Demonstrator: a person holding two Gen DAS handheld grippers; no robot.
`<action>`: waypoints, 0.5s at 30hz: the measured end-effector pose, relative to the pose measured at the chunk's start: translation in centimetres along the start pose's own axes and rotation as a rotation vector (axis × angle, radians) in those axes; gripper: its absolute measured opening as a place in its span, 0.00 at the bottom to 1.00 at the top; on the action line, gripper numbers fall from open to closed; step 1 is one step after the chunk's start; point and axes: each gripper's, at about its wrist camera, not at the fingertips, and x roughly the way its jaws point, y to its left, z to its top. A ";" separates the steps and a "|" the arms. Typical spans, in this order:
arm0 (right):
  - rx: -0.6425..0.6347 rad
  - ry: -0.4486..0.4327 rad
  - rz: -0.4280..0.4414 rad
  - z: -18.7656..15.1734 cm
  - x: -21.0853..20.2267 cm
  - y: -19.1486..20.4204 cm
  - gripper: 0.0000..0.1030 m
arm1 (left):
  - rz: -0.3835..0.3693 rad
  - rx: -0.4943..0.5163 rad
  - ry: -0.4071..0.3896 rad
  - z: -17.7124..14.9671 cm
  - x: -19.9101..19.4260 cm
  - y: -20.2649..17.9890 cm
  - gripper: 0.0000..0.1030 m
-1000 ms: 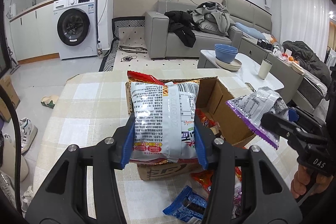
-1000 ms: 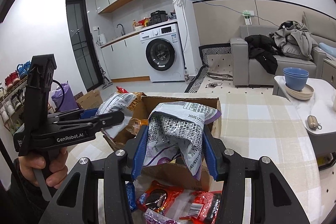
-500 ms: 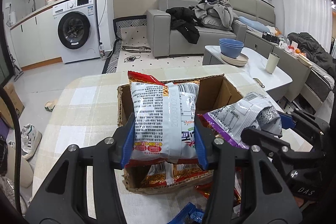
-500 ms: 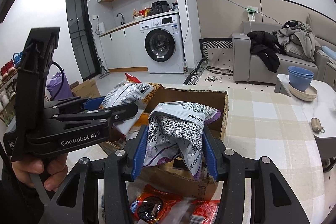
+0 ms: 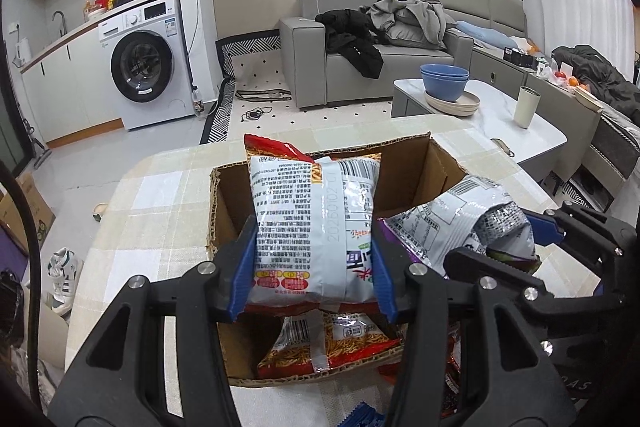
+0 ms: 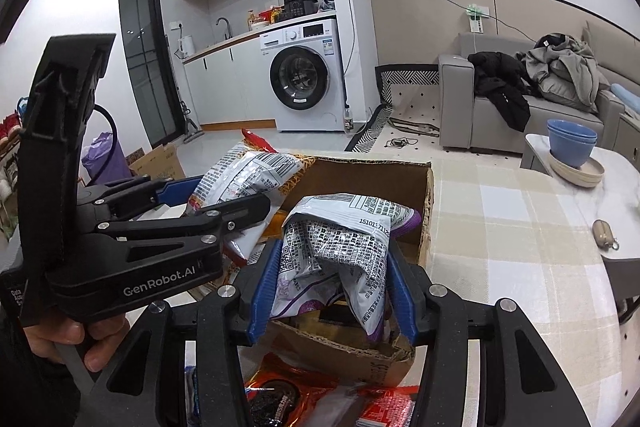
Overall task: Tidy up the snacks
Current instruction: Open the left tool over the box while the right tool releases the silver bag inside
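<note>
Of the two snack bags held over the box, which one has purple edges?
The crumpled bag in the right tool. The flat bag in the left tool has red edges.

The box (image 5: 404, 167) sits on the table (image 5: 160, 199). One snack bag (image 5: 316, 223) hangs over it, another bag (image 5: 460, 223) at its 3 o'clock. A third bag (image 5: 320, 343) lies inside, maybe flat.

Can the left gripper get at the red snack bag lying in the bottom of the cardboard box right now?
Probably not: the left gripper is already shut on a white-backed snack bag that hangs directly over the red bag in the box.
</note>
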 end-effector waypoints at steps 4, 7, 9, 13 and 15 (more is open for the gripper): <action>0.023 -0.026 0.028 0.3 -1.2 -0.4 0.60 | -0.034 -0.006 0.017 0.2 0.1 -0.3 0.46; 0.015 -0.039 0.017 0.6 -2.2 -0.3 0.72 | -0.060 -0.018 0.032 0.2 -0.3 -0.2 0.50; 0.008 -0.039 0.015 0.7 -2.9 -0.4 0.84 | -0.071 -0.032 0.037 0.0 -0.9 0.1 0.61; 0.021 -0.049 0.014 0.4 -4.7 -0.8 0.98 | -0.092 -0.065 0.041 -0.8 -2.6 0.9 0.79; 0.039 -0.030 0.022 -0.1 -5.3 -1.1 0.99 | -0.105 -0.080 0.043 -1.3 -3.7 1.3 0.80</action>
